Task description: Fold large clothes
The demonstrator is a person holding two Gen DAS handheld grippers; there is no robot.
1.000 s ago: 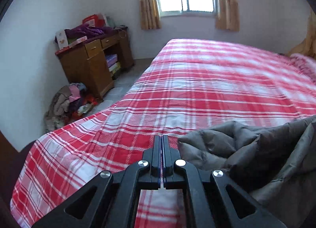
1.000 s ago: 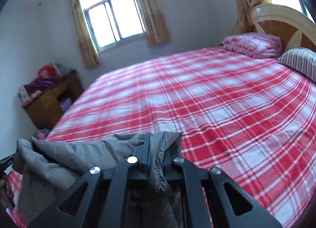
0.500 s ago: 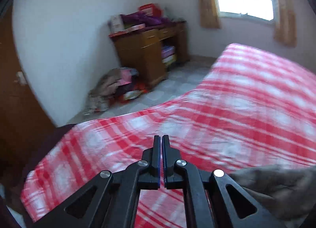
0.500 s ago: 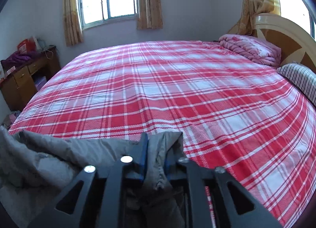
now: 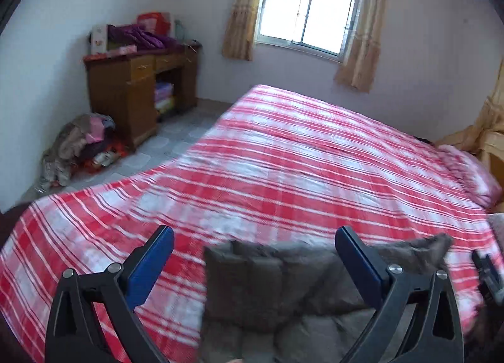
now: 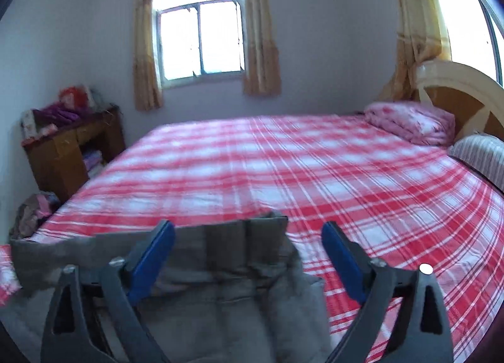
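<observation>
A grey padded jacket lies crumpled on the near edge of the red plaid bed. My left gripper hovers just above it, jaws opening wide. The blue pads touch nothing; the jacket shows below the gap, free of them. In the right wrist view the same jacket spreads under my right gripper, whose jaws are also opening. Its pads stand apart from the cloth, so nothing is gripped. The bed stretches away beyond.
A wooden desk with piled things stands at the left wall, a heap of clothes on the floor beside it. A folded pink quilt, a striped pillow and the headboard are at the bed's right end.
Both grippers went from shut to wide open. The right one let go of the jacket fold it pinched. The left one rose and swung back toward the bed.
</observation>
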